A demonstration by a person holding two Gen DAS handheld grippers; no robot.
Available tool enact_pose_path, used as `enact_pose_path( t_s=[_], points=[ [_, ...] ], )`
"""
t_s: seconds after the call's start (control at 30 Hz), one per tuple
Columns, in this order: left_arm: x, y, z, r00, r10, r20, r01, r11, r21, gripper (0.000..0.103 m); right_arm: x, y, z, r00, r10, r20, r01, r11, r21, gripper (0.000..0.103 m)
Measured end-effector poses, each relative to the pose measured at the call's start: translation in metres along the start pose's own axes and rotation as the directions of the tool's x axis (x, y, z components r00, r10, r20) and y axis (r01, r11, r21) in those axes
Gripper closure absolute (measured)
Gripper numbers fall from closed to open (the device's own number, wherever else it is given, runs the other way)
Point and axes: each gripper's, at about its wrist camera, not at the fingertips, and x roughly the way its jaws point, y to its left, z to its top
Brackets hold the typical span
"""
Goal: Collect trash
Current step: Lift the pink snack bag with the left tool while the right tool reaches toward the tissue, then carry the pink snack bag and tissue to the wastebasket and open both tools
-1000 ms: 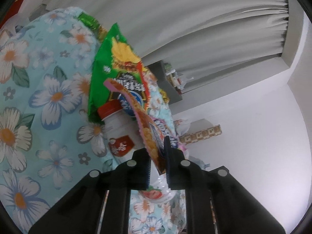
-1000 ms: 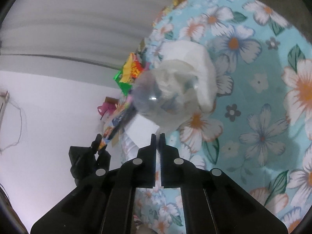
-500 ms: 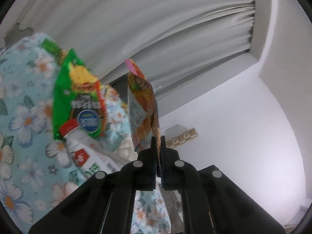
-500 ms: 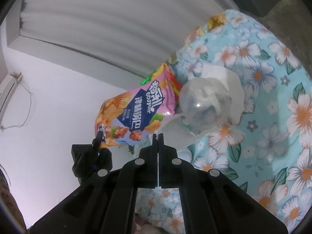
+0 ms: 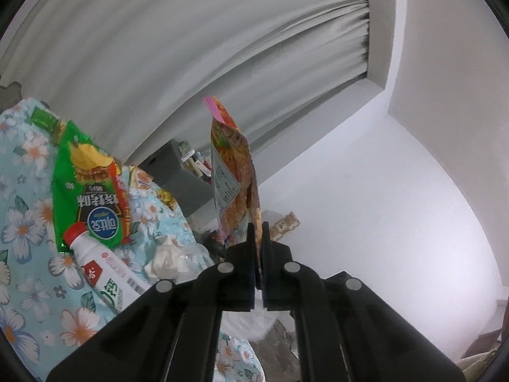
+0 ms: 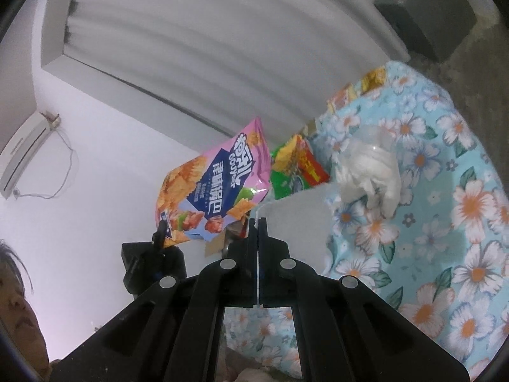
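Observation:
My left gripper (image 5: 259, 232) is shut on the bottom edge of a pink snack bag (image 5: 232, 172), which stands upright in the air off the table. The right wrist view shows the same snack bag (image 6: 213, 191) hanging left of my right gripper (image 6: 257, 222). The right gripper's jaws are shut, pinching the corner of a white sheet (image 6: 296, 216) that runs from its tips to the table. On the floral tablecloth (image 5: 25, 254) lie a green chip bag (image 5: 89, 191), a white bottle with a red cap (image 5: 105, 273) and a crumpled tissue with a clear plastic cup (image 6: 372, 168).
Small wrappers (image 6: 372, 79) lie at the far table corner. A grey cabinet (image 5: 178, 172) with small items stands beyond the table, below a long grey curtain (image 5: 191, 47). An air conditioner (image 6: 22, 152) hangs on the white wall. Part of a person's head (image 6: 12, 302) shows at lower left.
Both grippers have risen. The left jaws closed on the pink snack bag and lifted it off the pile. The white sheet's corner came up with the right gripper.

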Motion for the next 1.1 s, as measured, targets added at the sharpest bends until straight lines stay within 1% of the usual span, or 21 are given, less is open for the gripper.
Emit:
enact_pose_path(
  t_s=[0.2,0.27,0.37,0.43,0.5,0.53,0.57,0.6,0.67,0.77,0.8,0.87,0.9,0.93,0.97,1.0,1.03,1.07,1.1],
  points=[
    [0.007,-0.025,-0.002,1.0,-0.022,-0.015,0.022,0.999,0.049,0.101,-0.045,0.006,-0.005,0.996,-0.002,0.093,0.004,1.0,-0.02,0.103],
    [0.015,-0.033,-0.004,0.999,-0.028,-0.029,0.03,0.997,0.069,0.101,-0.063,0.004,-0.007,0.991,-0.011,0.133,0.014,1.0,-0.02,0.103],
    [0.035,-0.051,-0.008,0.996,-0.048,-0.076,0.055,0.993,0.104,0.101,-0.098,-0.001,-0.012,0.978,-0.032,0.207,0.035,0.999,-0.012,0.103],
    [0.05,-0.061,-0.013,0.992,-0.057,-0.109,0.07,0.99,0.121,0.101,-0.125,-0.007,-0.016,0.963,-0.057,0.264,0.059,0.998,0.001,0.103],
    [0.073,-0.074,-0.02,0.985,-0.067,-0.158,0.09,0.985,0.145,0.101,-0.158,-0.015,-0.022,0.939,-0.094,0.33,0.092,0.996,0.024,0.103],
    [0.084,-0.08,-0.024,0.981,-0.07,-0.181,0.099,0.983,0.157,0.101,-0.168,-0.018,-0.024,0.931,-0.108,0.349,0.104,0.994,0.032,0.103],
    [0.095,-0.087,-0.029,0.976,-0.072,-0.206,0.108,0.979,0.172,0.101,-0.186,-0.024,-0.028,0.913,-0.139,0.385,0.129,0.99,0.05,0.103],
    [0.111,-0.095,-0.037,0.968,-0.073,-0.24,0.121,0.974,0.192,0.101,-0.197,-0.029,-0.031,0.899,-0.161,0.406,0.148,0.987,0.064,0.103],
    [0.145,-0.111,-0.055,0.947,-0.072,-0.313,0.147,0.963,0.224,0.101,-0.226,-0.043,-0.041,0.865,-0.214,0.454,0.185,0.977,0.109,0.103],
    [0.191,-0.127,-0.083,0.91,-0.058,-0.411,0.174,0.952,0.251,0.101,-0.257,-0.063,-0.055,0.825,-0.271,0.497,0.212,0.962,0.173,0.103],
    [0.213,-0.134,-0.098,0.889,-0.049,-0.456,0.187,0.947,0.263,0.101,-0.269,-0.074,-0.061,0.805,-0.3,0.511,0.223,0.952,0.208,0.103],
    [0.246,-0.142,-0.121,0.856,-0.028,-0.516,0.199,0.939,0.28,0.101,-0.288,-0.096,-0.071,0.774,-0.348,0.529,0.235,0.933,0.272,0.103],
    [0.268,-0.147,-0.139,0.829,-0.01,-0.56,0.207,0.934,0.29,0.101,-0.293,-0.105,-0.074,0.764,-0.366,0.531,0.238,0.925,0.296,0.103],
    [0.285,-0.15,-0.151,0.81,0.005,-0.586,0.212,0.93,0.302,0.101,-0.3,-0.115,-0.077,0.756,-0.383,0.531,0.237,0.916,0.323,0.103],
    [0.306,-0.155,-0.169,0.786,0.032,-0.618,0.217,0.921,0.324,0.101,-0.307,-0.13,-0.081,0.745,-0.406,0.529,0.235,0.902,0.362,0.103],
    [0.319,-0.158,-0.18,0.769,0.048,-0.638,0.223,0.915,0.337,0.101,-0.308,-0.139,-0.082,0.738,-0.422,0.527,0.238,0.893,0.382,0.103],
    [0.338,-0.162,-0.196,0.741,0.063,-0.668,0.238,0.906,0.349,0.101,-0.311,-0.15,-0.084,0.726,-0.45,0.52,0.252,0.877,0.409,0.103],
    [0.35,-0.163,-0.208,0.723,0.075,-0.687,0.246,0.901,0.358,0.101,-0.313,-0.16,-0.086,0.714,-0.478,0.511,0.266,0.861,0.434,0.103],
    [0.368,-0.166,-0.225,0.698,0.098,-0.709,0.254,0.892,0.373,0.101,-0.315,-0.177,-0.087,0.704,-0.506,0.499,0.272,0.84,0.468,0.103]
  ],
)
